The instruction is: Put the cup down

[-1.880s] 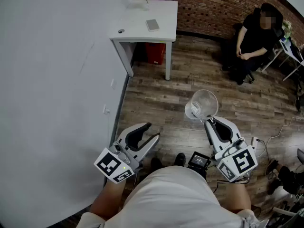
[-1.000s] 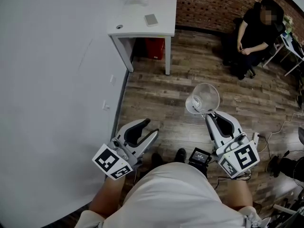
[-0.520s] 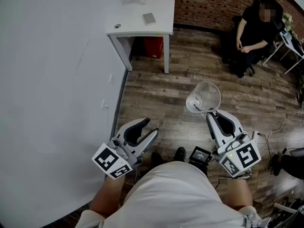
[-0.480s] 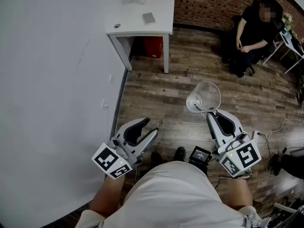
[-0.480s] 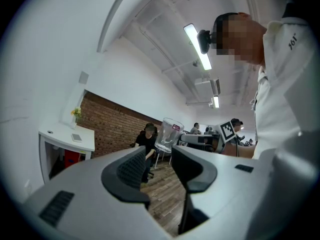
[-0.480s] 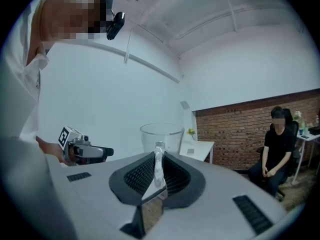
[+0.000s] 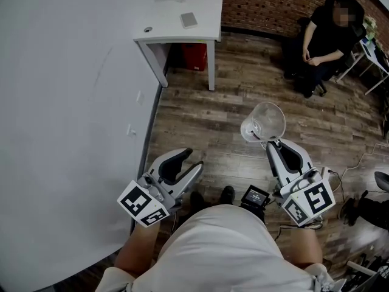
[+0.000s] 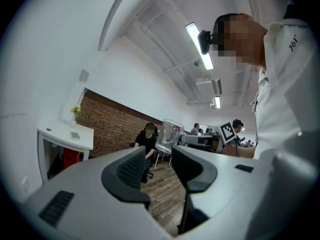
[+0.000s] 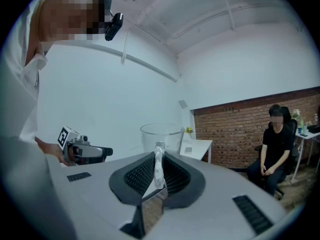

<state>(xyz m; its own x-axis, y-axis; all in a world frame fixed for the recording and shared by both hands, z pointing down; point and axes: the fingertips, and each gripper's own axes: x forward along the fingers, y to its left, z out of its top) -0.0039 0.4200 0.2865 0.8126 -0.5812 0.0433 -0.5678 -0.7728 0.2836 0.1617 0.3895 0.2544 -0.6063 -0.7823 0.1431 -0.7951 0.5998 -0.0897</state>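
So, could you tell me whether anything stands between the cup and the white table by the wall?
Nothing visible does. The cup, clamped by its handle in the right gripper, hangs over wooden floor that runs unobstructed to the white table; the seated person is well off to one side.

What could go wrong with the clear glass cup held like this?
The right gripper pinches the clear glass cup only by its thin handle, so it could pivot or slip. It hangs over wooden floor, well short of the small white table; a drop would likely shatter it.
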